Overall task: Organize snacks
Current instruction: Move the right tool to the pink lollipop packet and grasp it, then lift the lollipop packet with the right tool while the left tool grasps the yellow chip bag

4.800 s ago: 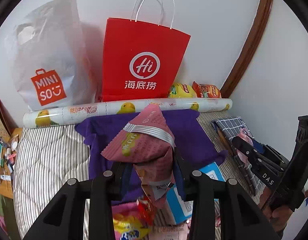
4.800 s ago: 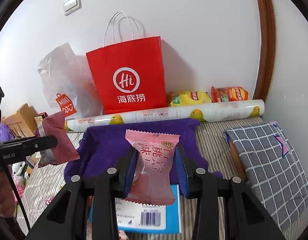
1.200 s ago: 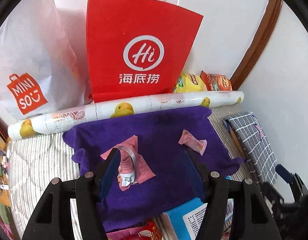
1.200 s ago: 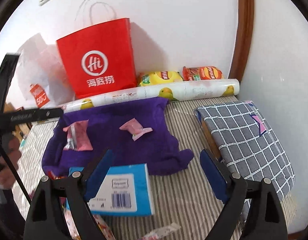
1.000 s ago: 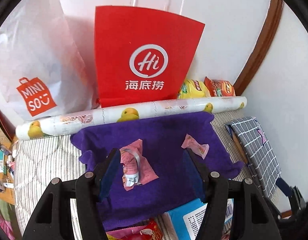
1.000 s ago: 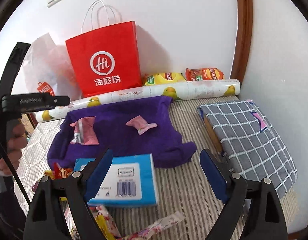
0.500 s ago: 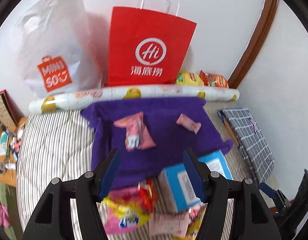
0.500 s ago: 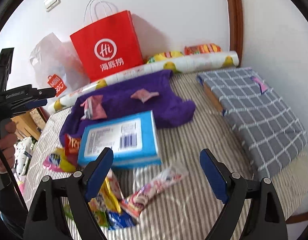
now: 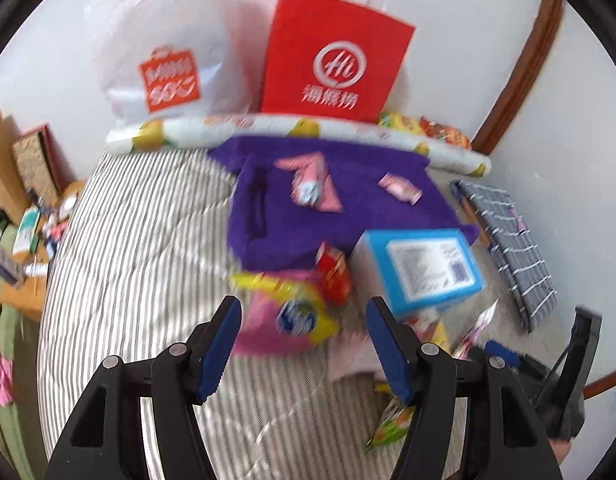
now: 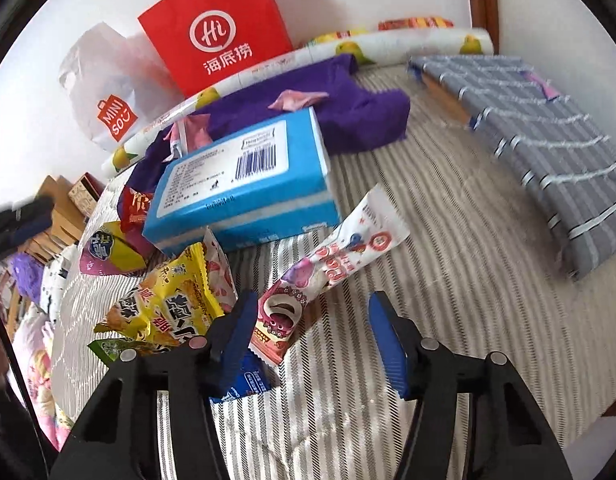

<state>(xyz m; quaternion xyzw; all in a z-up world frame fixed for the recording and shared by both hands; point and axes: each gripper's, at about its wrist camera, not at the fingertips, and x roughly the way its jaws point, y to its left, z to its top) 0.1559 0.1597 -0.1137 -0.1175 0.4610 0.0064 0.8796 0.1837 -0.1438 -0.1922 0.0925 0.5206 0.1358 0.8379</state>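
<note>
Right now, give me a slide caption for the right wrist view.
Open right gripper closing over a long pink snack packet beside a blue box on the striped bed.

The right gripper (image 10: 308, 324), whose jaws have just been closing, is held open over a long snack (image 10: 331, 268) lying beside a blue box (image 10: 244, 184).
</note>
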